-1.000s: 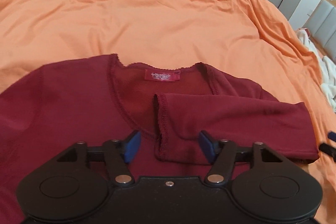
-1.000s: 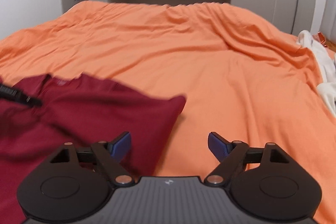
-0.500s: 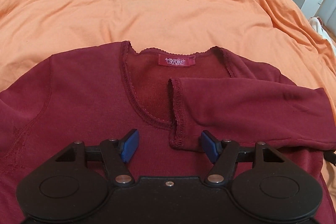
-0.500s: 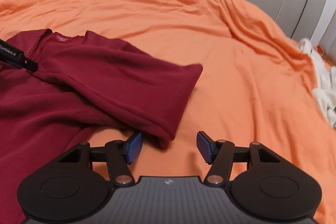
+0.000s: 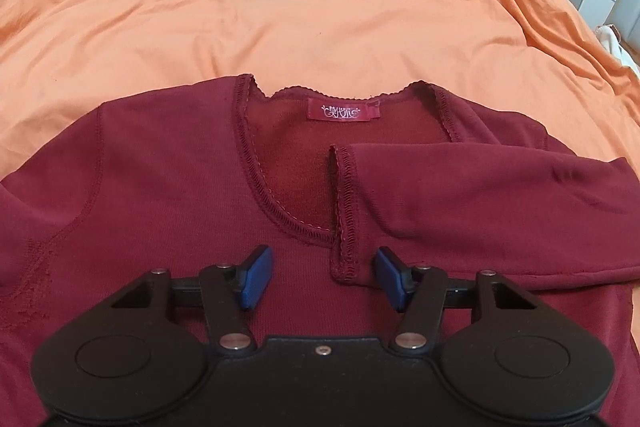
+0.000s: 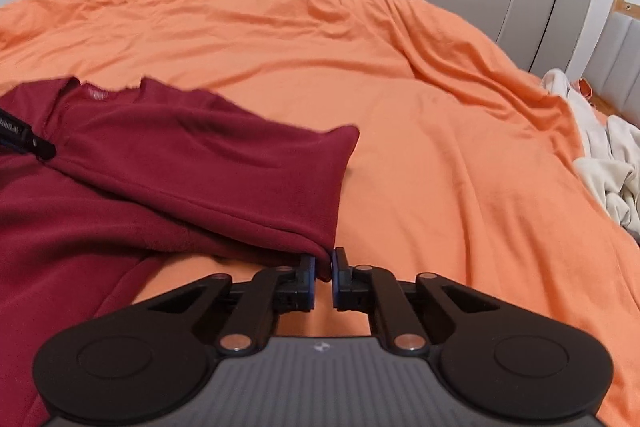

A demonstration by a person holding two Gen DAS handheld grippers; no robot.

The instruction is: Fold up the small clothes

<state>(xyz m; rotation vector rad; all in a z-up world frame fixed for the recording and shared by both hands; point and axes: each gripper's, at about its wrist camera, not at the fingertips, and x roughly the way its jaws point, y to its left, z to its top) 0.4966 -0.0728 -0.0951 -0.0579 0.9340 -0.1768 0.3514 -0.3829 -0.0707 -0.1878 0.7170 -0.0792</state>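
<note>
— While the dark red long-sleeved knit top (image 5: pixel 168 187) is lying flat on the wrinkled orange bedsheet (image 5: pixel 280 7), what are the tongs doing?
— The right gripper (image 6: pixel 323 269) is closing, pinching its folded sleeve edge; the left gripper (image 5: pixel 323 277) is closing too, spread over the cuff (image 5: pixel 344 211), gripping nothing.

Left gripper (image 5: pixel 322 277): black body, two round discs at 8 and 4 o'clock, silver pivot screws, blue pads (image 5: pixel 256 277). Right gripper (image 6: pixel 323 275): same build, ribbed grey plate w/ small white logo at 6 o'clock, blue pads (image 6: pixel 308 277).
</note>
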